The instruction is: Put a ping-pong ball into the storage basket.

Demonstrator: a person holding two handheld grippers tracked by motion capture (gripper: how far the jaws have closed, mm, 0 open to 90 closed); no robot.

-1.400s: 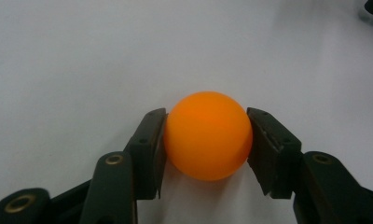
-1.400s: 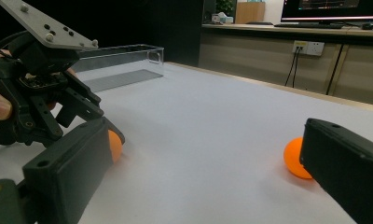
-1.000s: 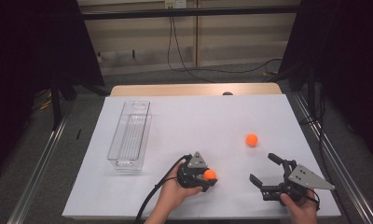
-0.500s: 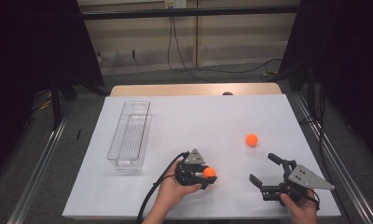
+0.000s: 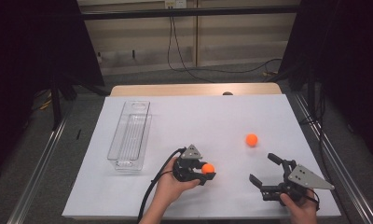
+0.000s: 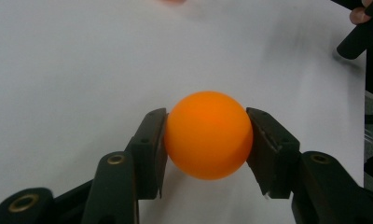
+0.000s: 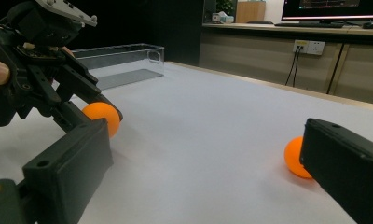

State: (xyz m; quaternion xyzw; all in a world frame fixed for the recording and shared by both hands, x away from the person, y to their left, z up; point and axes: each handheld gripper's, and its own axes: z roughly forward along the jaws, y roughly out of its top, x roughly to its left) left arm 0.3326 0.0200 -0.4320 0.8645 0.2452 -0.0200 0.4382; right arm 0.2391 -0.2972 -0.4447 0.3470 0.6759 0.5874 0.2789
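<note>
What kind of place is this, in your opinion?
Probably a lab or office set up for recording: a table under white paper, black curtains at both sides, a desk with a monitor and wall sockets behind.

container (image 5: 129, 135): left on the table (image 5: 212, 112)
held ball (image 5: 208, 168): near centre, in left gripper (image 5: 206, 171)
loose ball (image 5: 252, 139): right, farther
right gripper (image 5: 267, 171): near right

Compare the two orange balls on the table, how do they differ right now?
The held ball is clamped between the left gripper jaws; the loose ball lies free on the white table, untouched. The held ball sits nearer the person, the loose ball farther out, toward the right gripper. Both look alike: plain, round, orange.
</note>
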